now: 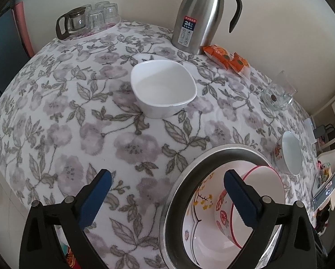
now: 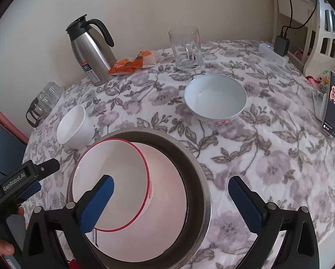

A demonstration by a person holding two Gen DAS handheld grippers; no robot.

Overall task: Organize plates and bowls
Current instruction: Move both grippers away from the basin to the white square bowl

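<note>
Both grippers are hanging over the near edge of the flowered table [image 2: 268, 148] with nothing in them: the left gripper [image 1: 167, 198] is standing wide, one finger over the cloth and the other over the steel basin [image 1: 167, 215], and the right gripper [image 2: 170, 204] is gaping just as wide above the same basin. Inside it a red-rimmed bowl [image 2: 113, 179] is sitting on a patterned plate [image 1: 198, 226], so the stacking looks well under way. Two pieces are waiting out on the cloth: a squarish white bowl [image 1: 164, 88] towards the steel flask [image 1: 198, 18], and a round bowl with red motifs [image 2: 215, 99] near the glass mug [image 2: 186, 49]. I'd guess the next move is calling for a reach out to one of them, jaws straddling its rim.
</note>
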